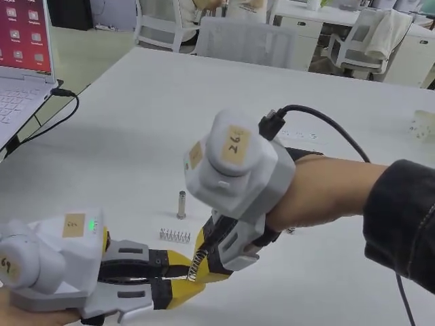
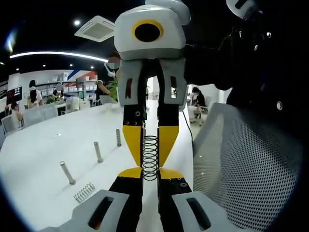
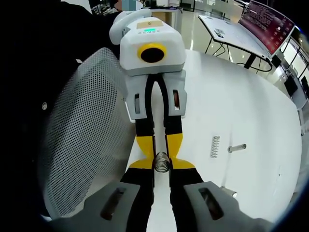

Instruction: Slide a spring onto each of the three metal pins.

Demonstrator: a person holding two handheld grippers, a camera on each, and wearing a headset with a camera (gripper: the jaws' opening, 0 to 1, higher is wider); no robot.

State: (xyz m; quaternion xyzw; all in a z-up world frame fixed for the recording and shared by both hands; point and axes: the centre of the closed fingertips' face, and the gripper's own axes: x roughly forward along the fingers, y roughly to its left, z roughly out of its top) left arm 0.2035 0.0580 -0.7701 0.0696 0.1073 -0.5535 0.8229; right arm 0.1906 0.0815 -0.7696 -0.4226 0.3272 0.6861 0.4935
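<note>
An open laptop (image 1: 20, 61) sits at the far left of the white table (image 1: 136, 122) in the head view. Low down beside it, the left gripper (image 1: 183, 273) points rightward, its yellow tips drawn in on one end of the held spring (image 1: 196, 261) — a thin, bright wire coil, slanted. The right gripper (image 1: 206, 266) faces it nose to nose, jaws pressed on the same coil, which lies lengthwise between them. Just beyond, a loose spring (image 1: 175, 236) lies flat on the table near one upright metal pin (image 1: 181, 204).

The left gripper view shows the held spring side-on, each turn distinct, and three pins (image 2: 98, 152) standing apart in a row, with the loose spring near the closest. The right gripper view shows the held spring end-on — a small ring between the tips.
</note>
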